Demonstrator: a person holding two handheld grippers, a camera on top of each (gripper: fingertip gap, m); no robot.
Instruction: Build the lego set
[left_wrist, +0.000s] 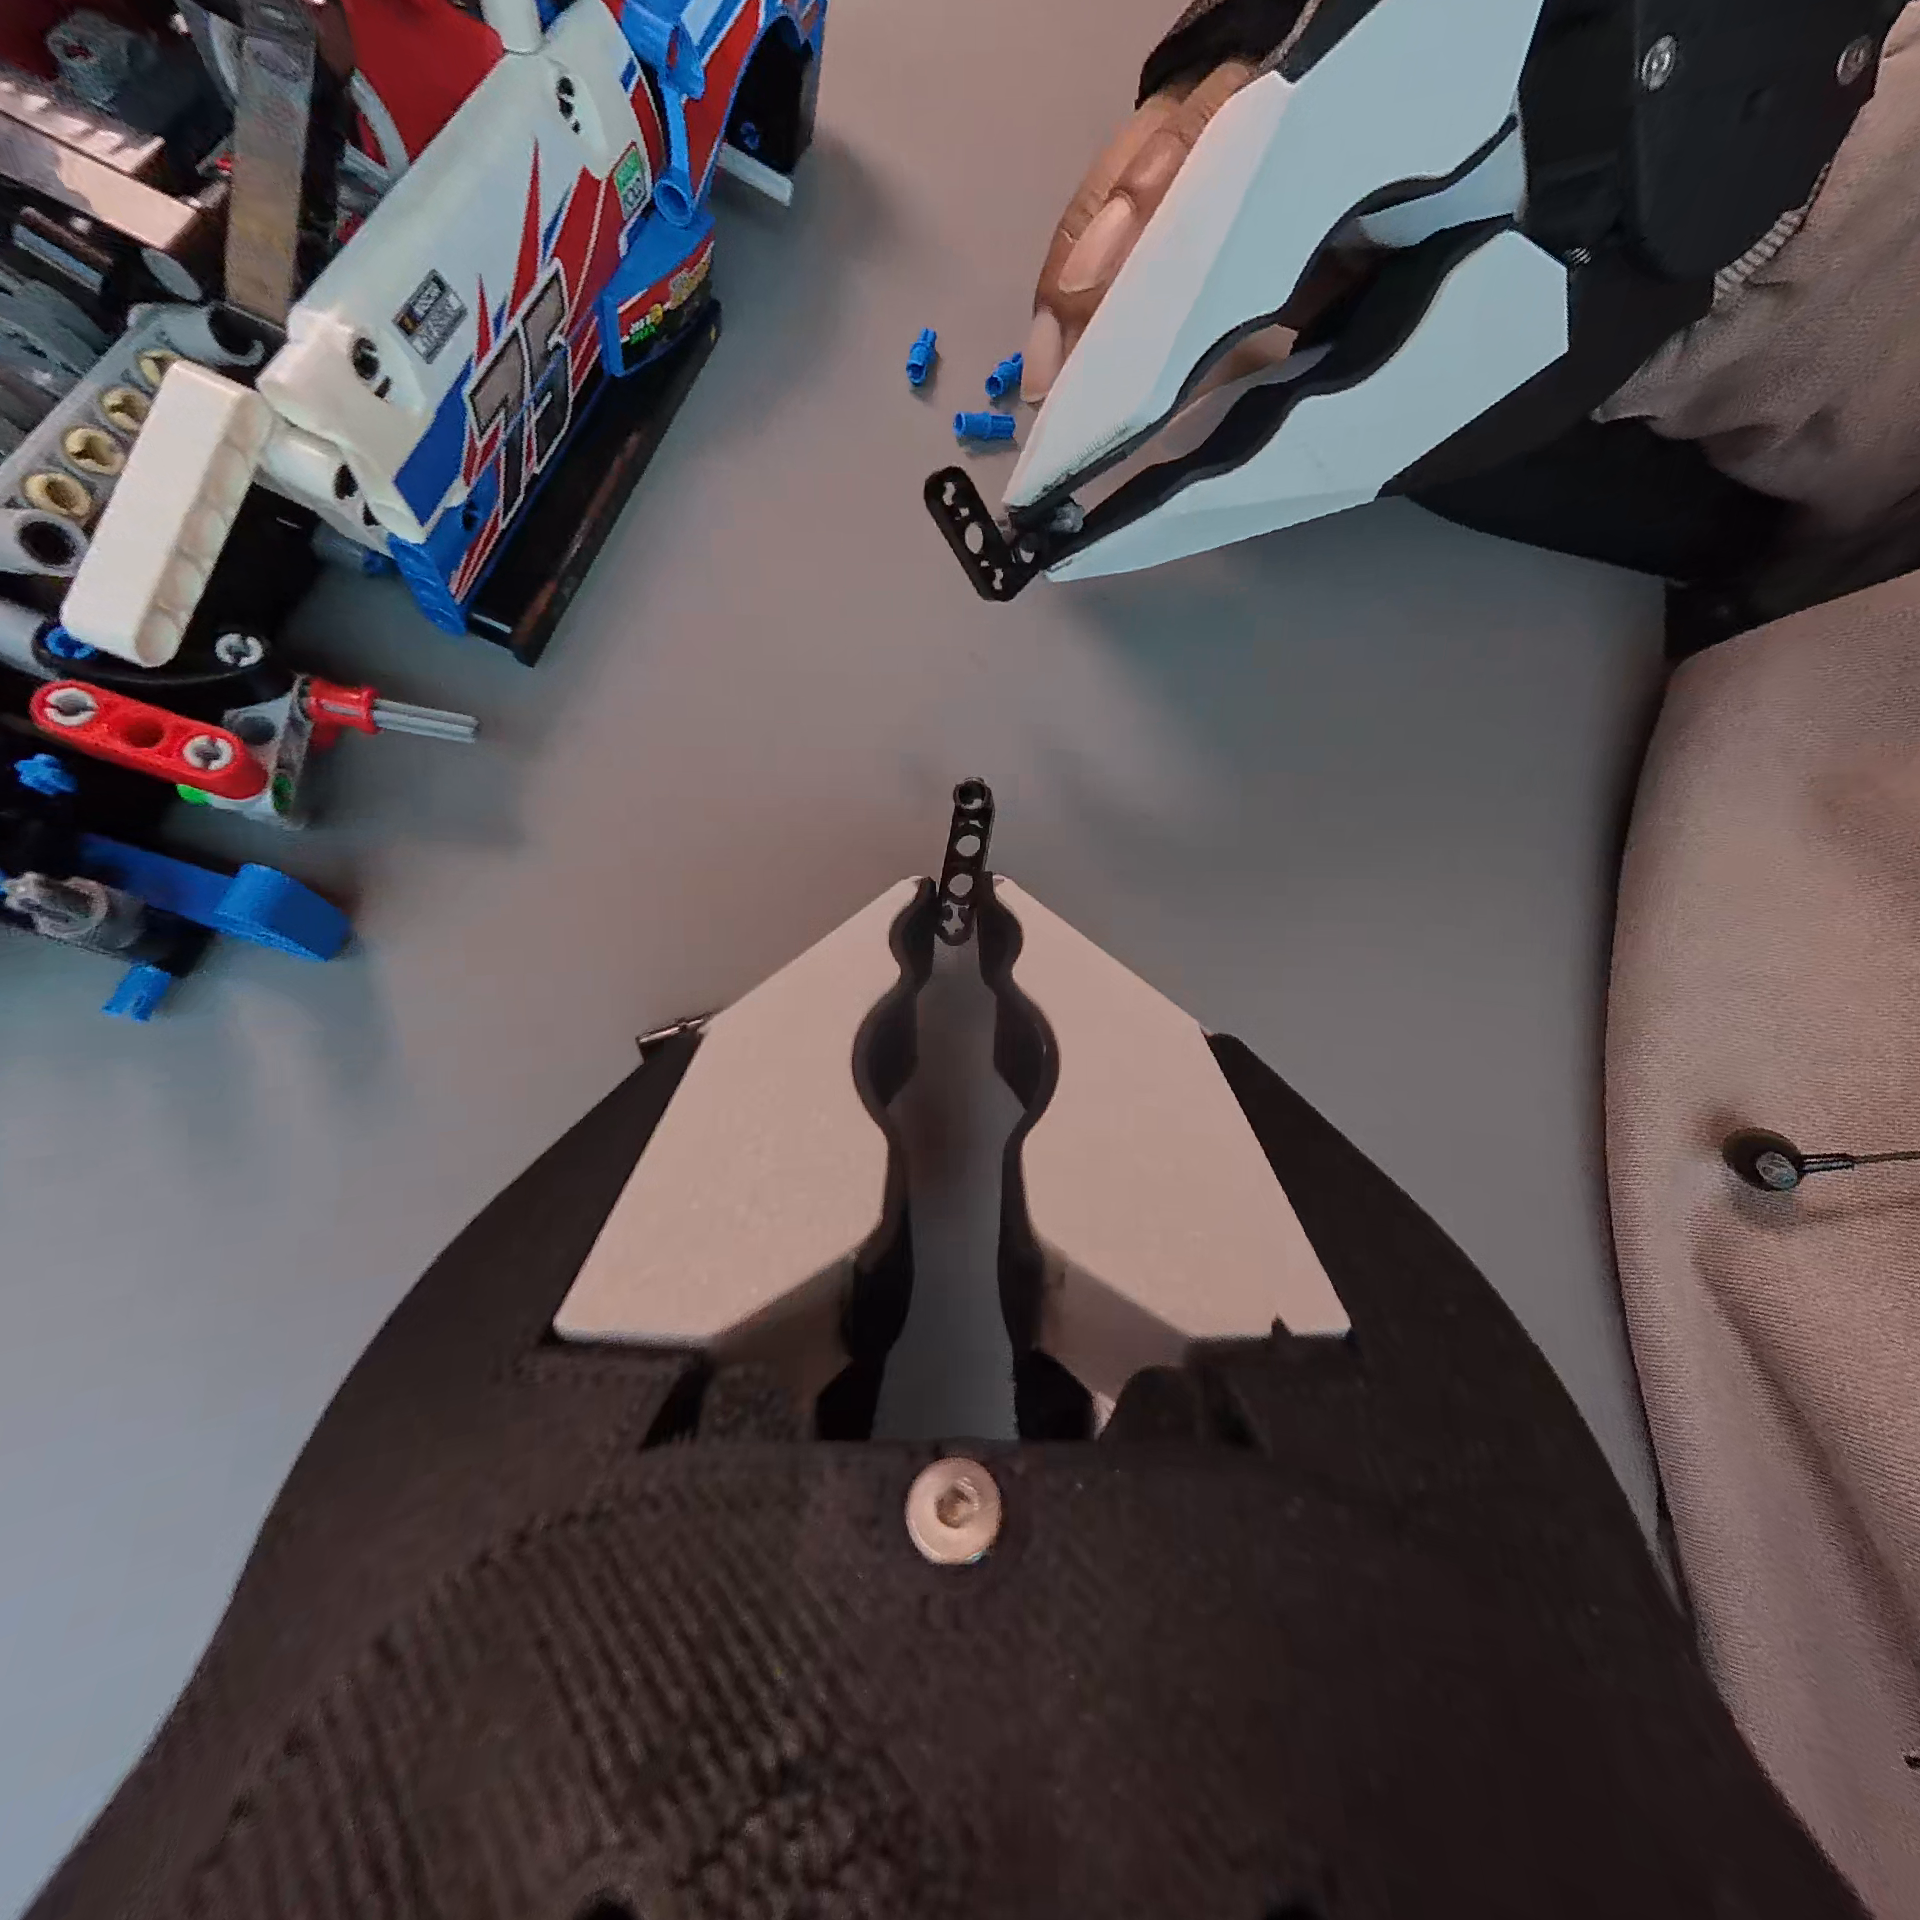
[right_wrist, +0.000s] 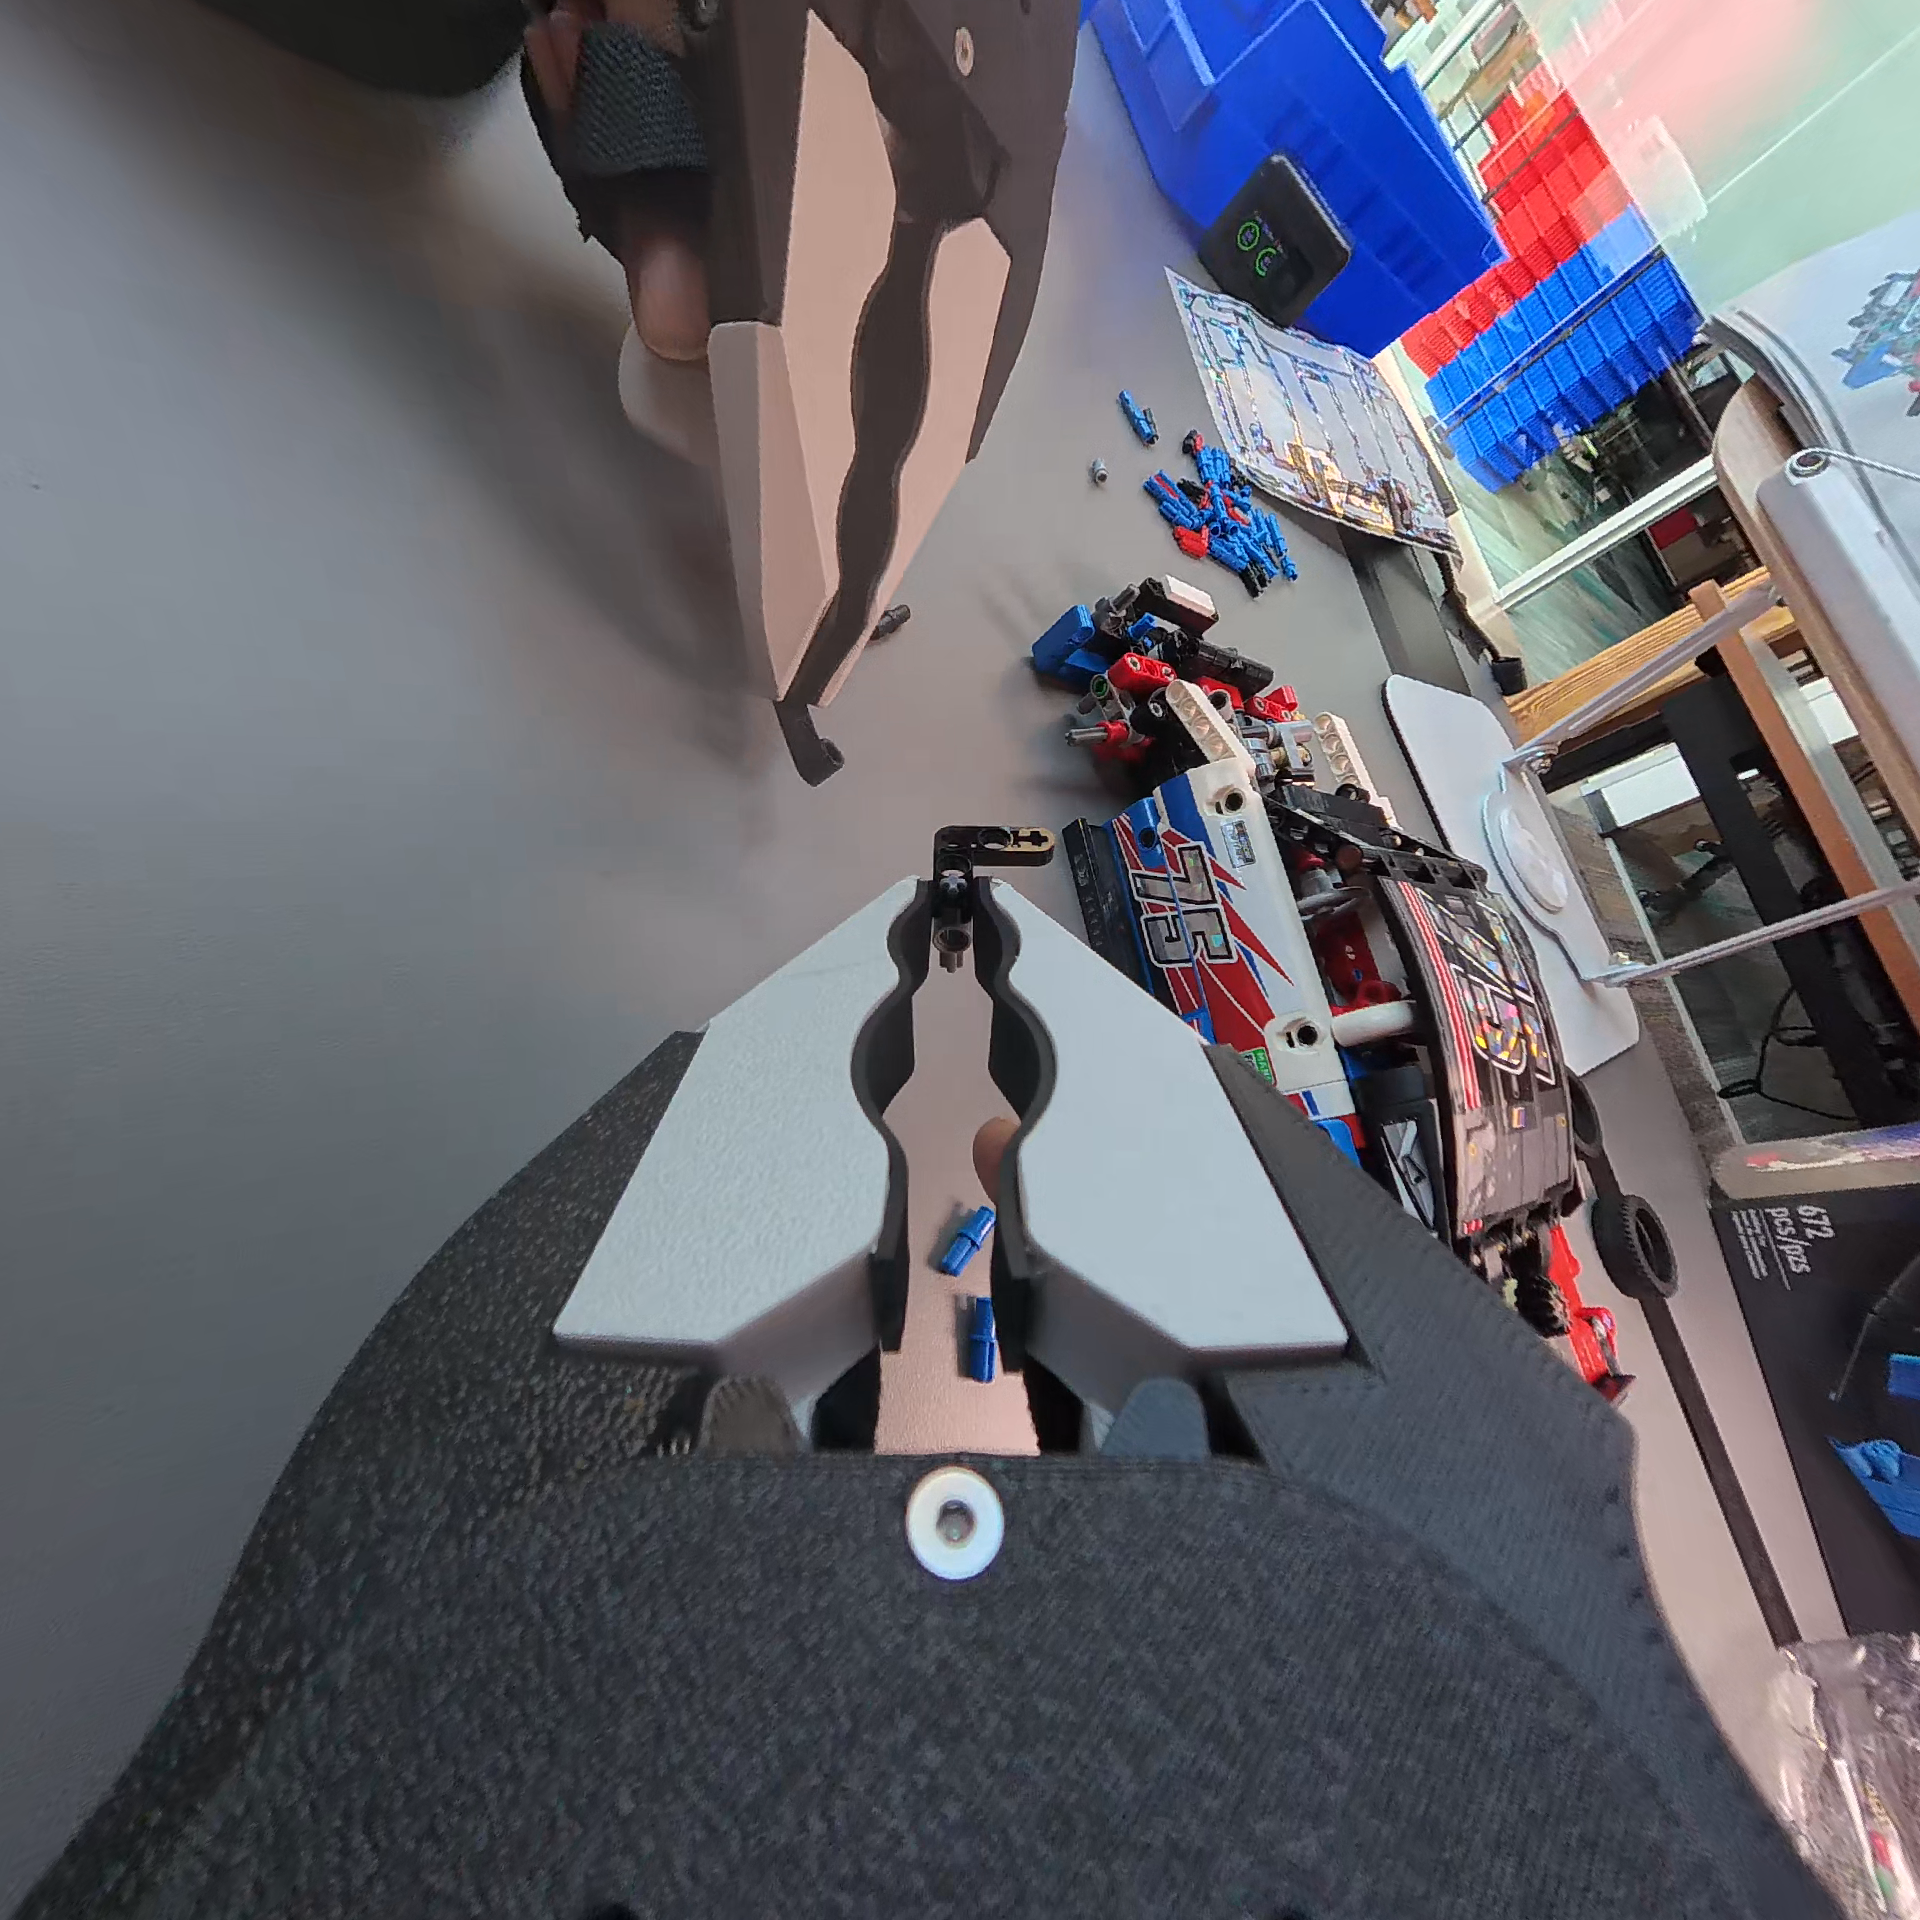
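My left gripper (left_wrist: 956, 883) is shut on a thin black lego beam (left_wrist: 966, 847) that sticks forward above the grey table. My right gripper (right_wrist: 954, 881) is shut on a black L-shaped lego beam (right_wrist: 987, 844) with a pin at its near end. In the left wrist view the right gripper (left_wrist: 1029, 530) shows at upper right holding that L-beam (left_wrist: 971, 535). In the right wrist view the left gripper (right_wrist: 800, 717) hangs at the top with its beam (right_wrist: 808, 750). The two beams are apart. The part-built red, white and blue lego car (left_wrist: 499, 343) lies at upper left, also in the right wrist view (right_wrist: 1247, 935).
Loose blue pins (left_wrist: 971, 390) lie by the right gripper, two under it (right_wrist: 968, 1283). A pile of blue and red pins (right_wrist: 1221, 514), an instruction sheet (right_wrist: 1309, 416), a black device (right_wrist: 1273, 239) and blue bins (right_wrist: 1299, 125) lie farther off. A person's beige sleeve (left_wrist: 1787, 1039) is at right. Spacing between my two grippers at the tips: around 6 cm.
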